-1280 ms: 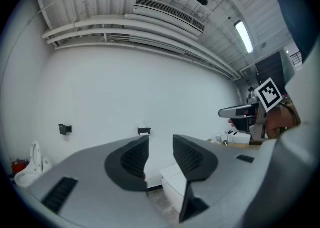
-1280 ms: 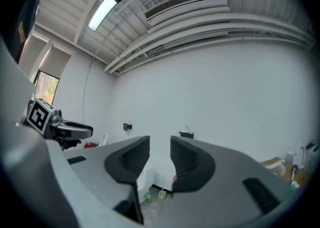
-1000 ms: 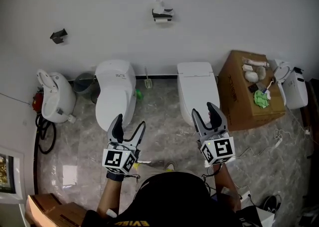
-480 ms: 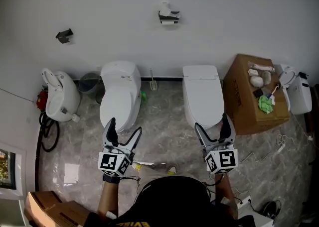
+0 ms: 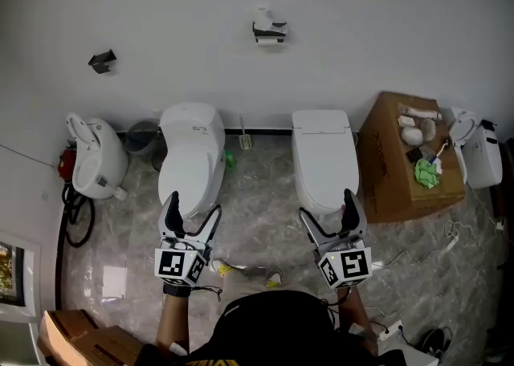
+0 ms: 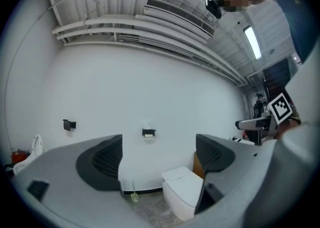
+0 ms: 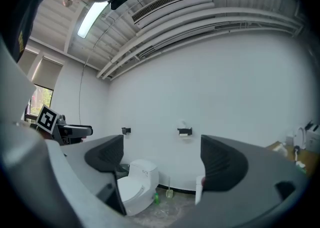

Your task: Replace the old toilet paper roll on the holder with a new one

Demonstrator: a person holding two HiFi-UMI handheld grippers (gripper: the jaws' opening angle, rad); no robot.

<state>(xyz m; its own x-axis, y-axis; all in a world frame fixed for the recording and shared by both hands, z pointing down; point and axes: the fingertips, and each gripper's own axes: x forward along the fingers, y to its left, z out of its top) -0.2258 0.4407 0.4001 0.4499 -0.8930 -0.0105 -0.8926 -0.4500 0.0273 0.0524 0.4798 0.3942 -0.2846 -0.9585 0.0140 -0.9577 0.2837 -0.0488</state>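
Observation:
The black toilet paper holder (image 5: pixel 269 30) hangs high on the white wall between the two toilets, with a little white paper on it. It shows far off between the jaws in the left gripper view (image 6: pixel 148 133) and in the right gripper view (image 7: pixel 184 132). Whitish rolls (image 5: pixel 414 124) lie on top of a cardboard box (image 5: pixel 393 172) at the right. My left gripper (image 5: pixel 193 209) is open and empty in front of the left toilet (image 5: pixel 190 160). My right gripper (image 5: pixel 328 207) is open and empty in front of the right toilet (image 5: pixel 325 160). Both point level at the wall.
A second small black bracket (image 5: pixel 102 60) sits on the wall at the left. A green cloth (image 5: pixel 423 173) lies on the box. A white appliance (image 5: pixel 95 156) stands at the far left, another (image 5: pixel 478 148) at the far right. Cables trail over the marble floor (image 5: pixel 257 220).
The right jaws have spread wider than a second ago. Both grippers sit lower in the head view, and the scene has shifted slightly as the head moved.

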